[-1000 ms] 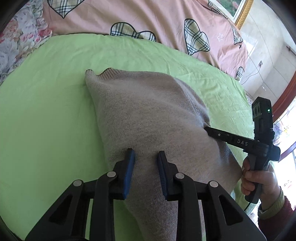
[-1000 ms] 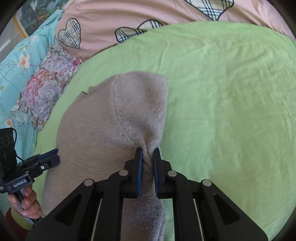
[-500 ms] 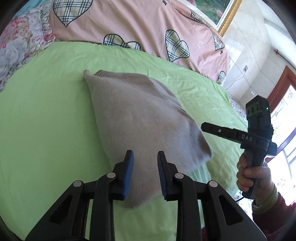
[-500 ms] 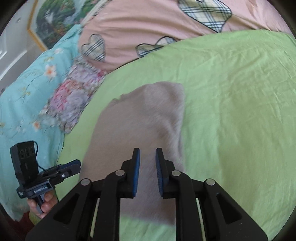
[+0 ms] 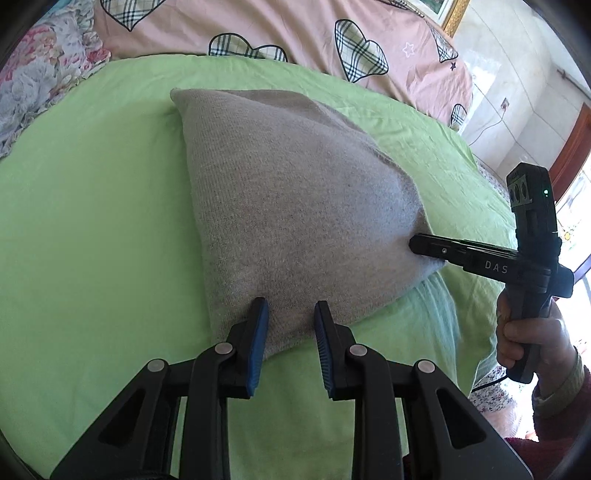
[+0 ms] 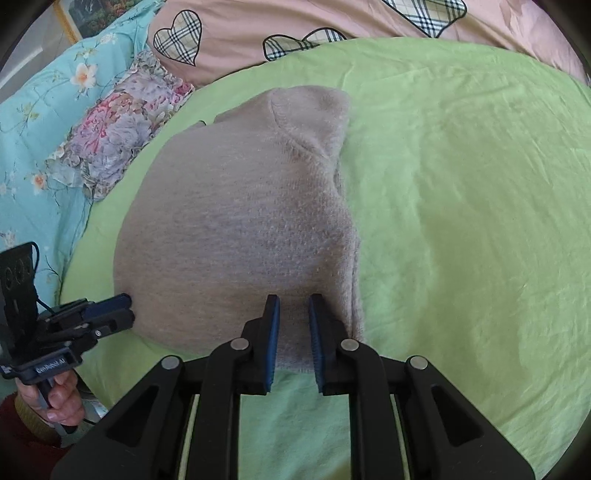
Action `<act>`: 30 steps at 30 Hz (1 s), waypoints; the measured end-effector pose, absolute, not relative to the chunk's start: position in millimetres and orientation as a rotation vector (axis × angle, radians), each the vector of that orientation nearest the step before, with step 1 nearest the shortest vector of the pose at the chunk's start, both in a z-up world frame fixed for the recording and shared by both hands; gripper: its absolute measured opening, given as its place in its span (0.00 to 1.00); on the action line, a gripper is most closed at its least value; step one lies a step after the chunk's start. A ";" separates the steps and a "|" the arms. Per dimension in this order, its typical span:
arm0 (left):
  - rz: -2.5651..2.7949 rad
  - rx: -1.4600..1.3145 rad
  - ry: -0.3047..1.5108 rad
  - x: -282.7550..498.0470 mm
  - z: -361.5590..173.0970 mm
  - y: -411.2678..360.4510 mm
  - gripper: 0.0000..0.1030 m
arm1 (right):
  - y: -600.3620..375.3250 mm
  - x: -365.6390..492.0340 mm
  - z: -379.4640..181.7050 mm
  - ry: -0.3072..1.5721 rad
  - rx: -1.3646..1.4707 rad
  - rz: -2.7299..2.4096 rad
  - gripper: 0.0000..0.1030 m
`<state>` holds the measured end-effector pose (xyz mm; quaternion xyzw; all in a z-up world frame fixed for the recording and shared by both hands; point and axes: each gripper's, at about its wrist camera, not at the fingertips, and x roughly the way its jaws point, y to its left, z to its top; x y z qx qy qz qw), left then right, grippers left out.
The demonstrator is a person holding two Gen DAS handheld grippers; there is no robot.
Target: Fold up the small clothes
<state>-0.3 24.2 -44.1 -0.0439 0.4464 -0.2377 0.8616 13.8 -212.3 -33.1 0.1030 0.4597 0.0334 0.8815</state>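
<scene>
A folded grey-beige knitted sweater (image 5: 288, 206) lies on a light green sheet (image 5: 92, 221), which covers a bed; it is about in the middle of the sheet, with its nearest edge close to the near edge of the bed. Behind the sheet, along the far edge, there is a pink quilt with checked hearts (image 5: 295, 33), and at the far left corner a flowered pillow (image 6: 114, 125) on a turquoise flowered cover (image 6: 33, 122). The left gripper (image 5: 291, 310) stands over the near edge of the sweater, its jaws a little apart with the knit lying under the gap; the blue pads (image 5: 258, 332) do not press on the cloth. The right gripper (image 6: 293, 306) stands over the near right part of the sweater, its jaws also a little apart and not pinching anything. In the left wrist view the tip of the right gripper touches the right corner of the sweater, and a hand (image 5: 532, 339) in a dark red sleeve holds its handle
</scene>
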 end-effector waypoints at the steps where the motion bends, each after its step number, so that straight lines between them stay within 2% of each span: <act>1: -0.500 -0.095 0.935 0.4 -45.0 24.9 0.25 | -213.2 14.0 -33.9 0.956 0.214 0.071 0.16; 20: -0.437 -0.076 0.976 -18.0 -34.5 33.8 0.27 | -210.2 -14.8 -26.4 0.954 0.244 0.015 0.17; 23: -0.374 -0.040 0.968 -30.3 -30.6 38.3 0.42 | -206.1 -29.6 -19.9 0.948 0.266 0.009 0.18; 24: -0.346 -0.022 0.964 -34.8 -29.9 39.5 0.46 | -204.1 -34.0 -18.7 0.946 0.265 0.008 0.19; 26: -0.315 -0.004 0.963 -43.3 -29.4 42.2 0.46 | -198.6 -44.4 -17.6 0.945 0.264 0.001 0.34; 28: -0.305 -0.010 0.972 -50.7 -30.0 46.0 0.51 | -192.5 -53.1 -17.0 0.941 0.263 0.006 0.43; 30: -0.286 -0.016 0.973 -57.1 -30.4 50.0 0.55 | -187.1 -60.1 -16.9 0.941 0.253 0.014 0.44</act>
